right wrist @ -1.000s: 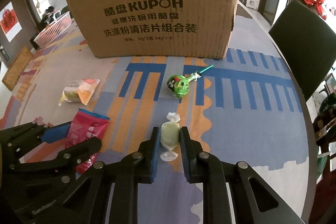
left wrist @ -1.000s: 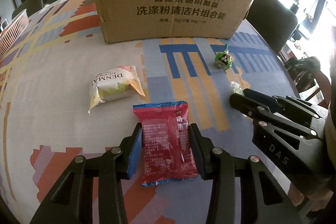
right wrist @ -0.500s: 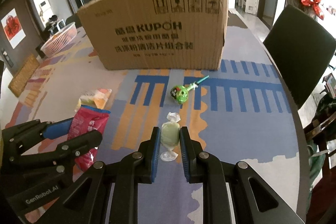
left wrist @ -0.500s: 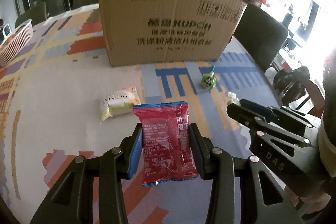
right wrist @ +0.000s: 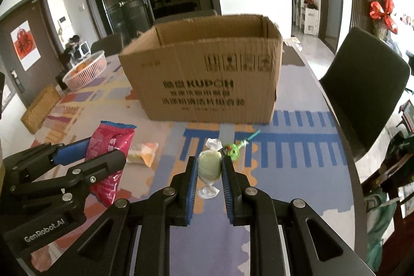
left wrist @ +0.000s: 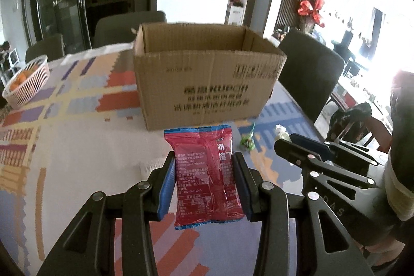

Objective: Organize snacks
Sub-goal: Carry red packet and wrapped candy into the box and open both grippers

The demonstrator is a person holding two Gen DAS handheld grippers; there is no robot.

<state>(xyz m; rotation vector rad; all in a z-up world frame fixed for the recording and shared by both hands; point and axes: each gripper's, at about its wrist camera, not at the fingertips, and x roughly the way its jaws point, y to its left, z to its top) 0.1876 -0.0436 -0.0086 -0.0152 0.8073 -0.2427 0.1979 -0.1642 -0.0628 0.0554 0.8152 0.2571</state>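
Carrying both snacks to the open brown cardboard box (right wrist: 207, 76) goes best if the left tool (left wrist: 204, 183), clamped on the red foil snack packet (left wrist: 207, 175), and the right tool (right wrist: 209, 170), pinching the pale-green wrapped candy (right wrist: 209, 167), clear its rim above the patterned surface (right wrist: 284, 159) before releasing.

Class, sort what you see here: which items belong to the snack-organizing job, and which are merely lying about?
Belong to the job:
red snack packet in the left gripper
green wrapped candy in the right gripper
green lollipop
yellow-orange snack pack
open cardboard box

Lying about:
pink basket
dark chair
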